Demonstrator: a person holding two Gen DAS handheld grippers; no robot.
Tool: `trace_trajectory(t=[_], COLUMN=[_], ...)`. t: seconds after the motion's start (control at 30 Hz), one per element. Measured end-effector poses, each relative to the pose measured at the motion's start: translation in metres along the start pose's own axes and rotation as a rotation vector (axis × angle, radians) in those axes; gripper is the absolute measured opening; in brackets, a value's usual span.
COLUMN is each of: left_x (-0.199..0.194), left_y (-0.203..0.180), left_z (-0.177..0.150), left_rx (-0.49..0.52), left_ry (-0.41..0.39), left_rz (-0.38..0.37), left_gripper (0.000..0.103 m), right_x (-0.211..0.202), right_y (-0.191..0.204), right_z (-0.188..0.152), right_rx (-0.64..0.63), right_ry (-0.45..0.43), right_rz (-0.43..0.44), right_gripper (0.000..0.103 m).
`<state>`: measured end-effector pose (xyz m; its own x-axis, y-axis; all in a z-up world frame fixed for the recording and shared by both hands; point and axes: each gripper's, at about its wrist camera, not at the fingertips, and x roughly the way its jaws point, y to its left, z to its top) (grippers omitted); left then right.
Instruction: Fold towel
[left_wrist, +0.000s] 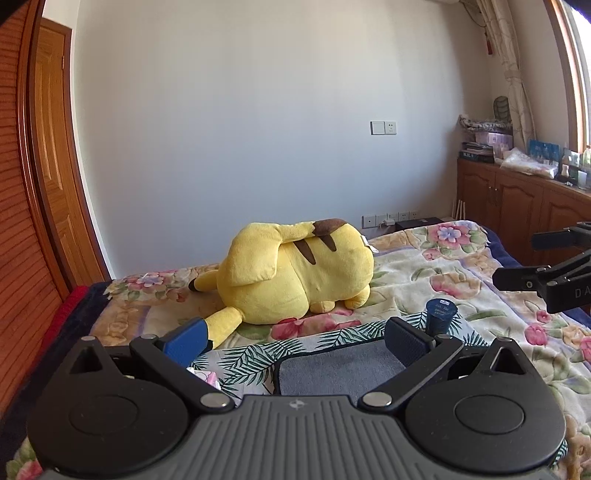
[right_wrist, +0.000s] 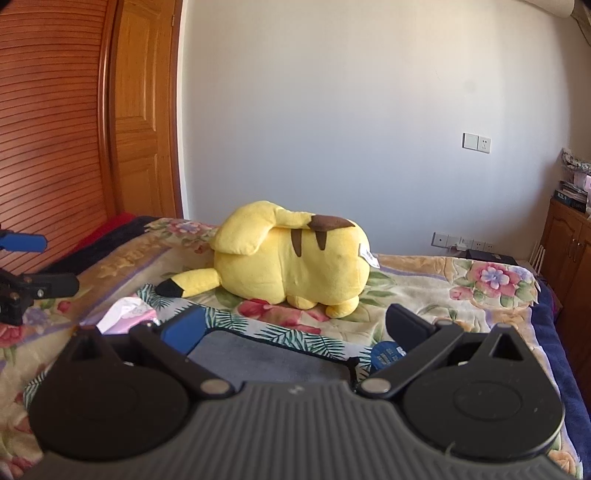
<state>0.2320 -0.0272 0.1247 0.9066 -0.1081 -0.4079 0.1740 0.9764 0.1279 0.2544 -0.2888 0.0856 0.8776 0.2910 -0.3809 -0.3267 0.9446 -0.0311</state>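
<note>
The towel (left_wrist: 332, 369) is grey-blue with a palm-leaf border and lies flat on the flowered bed; it also shows in the right wrist view (right_wrist: 266, 354). My left gripper (left_wrist: 295, 341) is open, its fingers spread above the towel's far edge, holding nothing. My right gripper (right_wrist: 295, 328) is open too, above the towel's far edge, holding nothing. Each gripper shows at the edge of the other's view: the right one in the left wrist view (left_wrist: 517, 258), the left one in the right wrist view (right_wrist: 59, 264).
A yellow plush toy (left_wrist: 295, 269) lies just beyond the towel. A small dark blue cup (left_wrist: 440, 315) stands at the towel's far right corner. A pink-white packet (right_wrist: 127, 315) lies at its left. A wooden wardrobe (right_wrist: 55, 129) stands left, cabinets (left_wrist: 517, 206) right.
</note>
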Motion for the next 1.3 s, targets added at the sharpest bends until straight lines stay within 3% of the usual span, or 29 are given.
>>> trace_trajectory(t=[0.6, 1.3], left_x=[-0.092, -0.129], left_y=[-0.009, -0.006], left_z=[-0.002, -0.055], left_rx=[-0.005, -0.088], left_ry=[-0.028, 0.010], left_rz=[-0.007, -0.022], left_gripper=[0.086, 0.086], right_x=[-0.065, -0.109], right_y=[0.034, 0.061], right_z=[0.002, -0.019], right_rx=[0.024, 0.018], right_ry=[-0.020, -0.033], right_rz=[0.039, 0.045], right_gripper=[0.103, 0.103])
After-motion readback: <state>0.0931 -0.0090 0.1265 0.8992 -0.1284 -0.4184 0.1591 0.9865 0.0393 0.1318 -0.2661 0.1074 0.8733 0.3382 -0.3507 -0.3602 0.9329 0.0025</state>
